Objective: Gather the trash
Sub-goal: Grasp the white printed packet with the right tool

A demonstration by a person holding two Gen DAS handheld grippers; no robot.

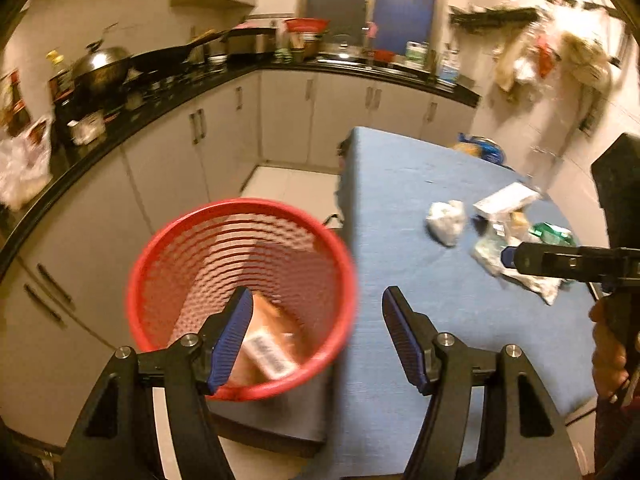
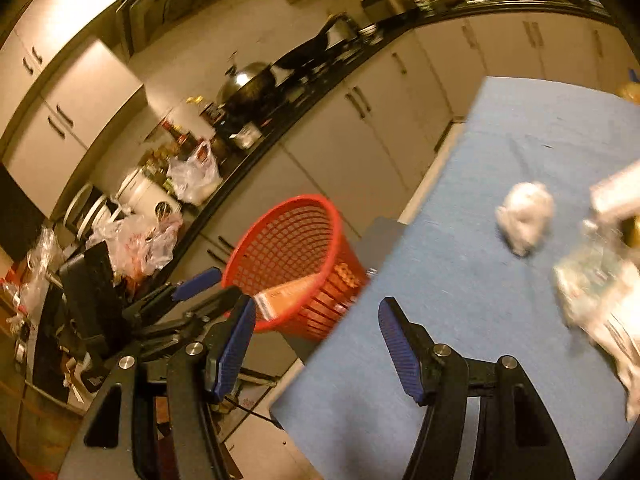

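Left gripper point(image 1: 318, 336) nearest, jaws wide, empty, above red basket point(image 1: 240, 296); orange carton point(image 1: 266, 344) already inside. Right gripper point(image 2: 316, 344) wide, empty, over blue table point(image 2: 480, 280). Step: between pickups. Next: reach crumpled white paper point(image 2: 526, 216), close firmly; wrapper pile point(image 2: 596, 292) remains.

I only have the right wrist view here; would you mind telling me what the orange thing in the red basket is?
Observer: The left wrist view looks down into the red basket: it is an orange package with a white barcode label, lying at the bottom.
Operator: Thank you. Is anything between the left gripper's jaws?
Observer: No, the left gripper is open and empty, above the basket's rim and the table edge.
Operator: What lies beyond the crumpled white wad?
Observer: Behind the white wad there is a white box, and a blue bag at the table's far end.
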